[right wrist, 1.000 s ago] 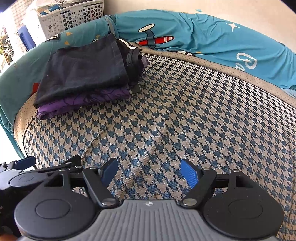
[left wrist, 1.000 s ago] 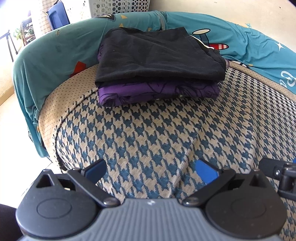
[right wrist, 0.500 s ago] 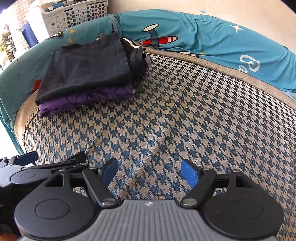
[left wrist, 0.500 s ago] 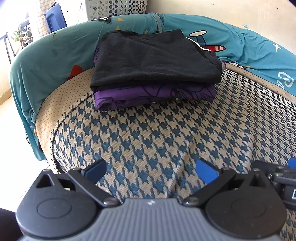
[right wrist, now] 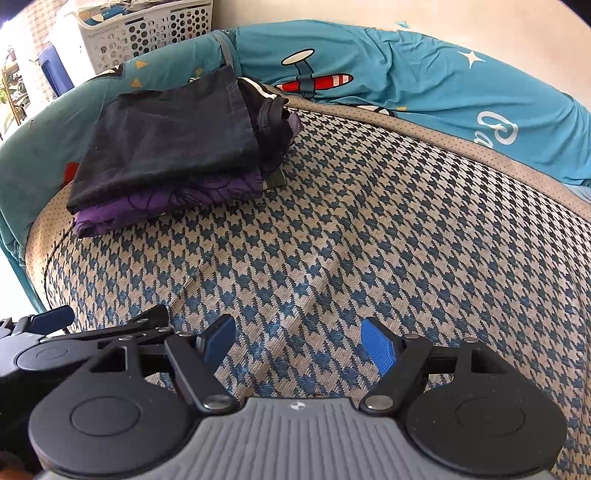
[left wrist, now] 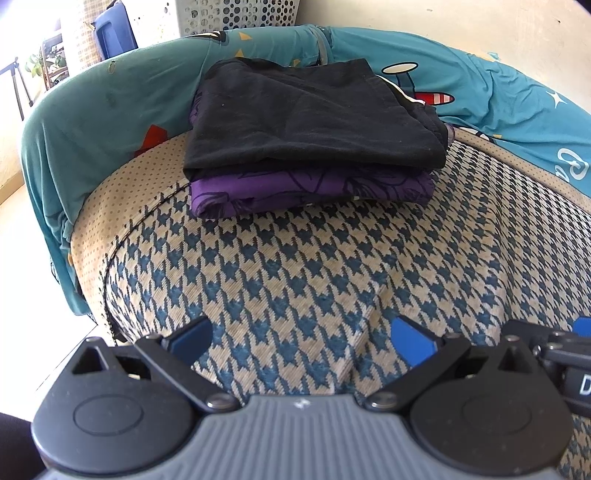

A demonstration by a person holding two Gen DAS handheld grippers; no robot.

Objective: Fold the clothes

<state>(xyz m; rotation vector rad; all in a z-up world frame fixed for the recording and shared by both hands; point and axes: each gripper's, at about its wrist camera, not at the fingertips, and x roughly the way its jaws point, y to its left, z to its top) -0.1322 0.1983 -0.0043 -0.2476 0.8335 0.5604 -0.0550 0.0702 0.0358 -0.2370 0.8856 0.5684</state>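
Two folded garments, black garment [left wrist: 310, 114] atop purple garment [left wrist: 306, 192], stacked far left on houndstooth mattress [left wrist: 332, 266]; left gripper [left wrist: 301, 336] and right gripper [right wrist: 297, 341] near, fingers spread, empty; likely risk: clumsy nudge toppling stack off nearby mattress edge.

Bed w/ houndstooth mat [left wrist: 295, 258] over teal cartoon sheet [right wrist: 424, 81]. Cream wall [left wrist: 443, 22] behind, white perforated basket [right wrist: 147, 33] at far corner, bright daylight from left.

Bright daylight from the left, blown-out highlights, sharp focus, fisheye-curved edges.
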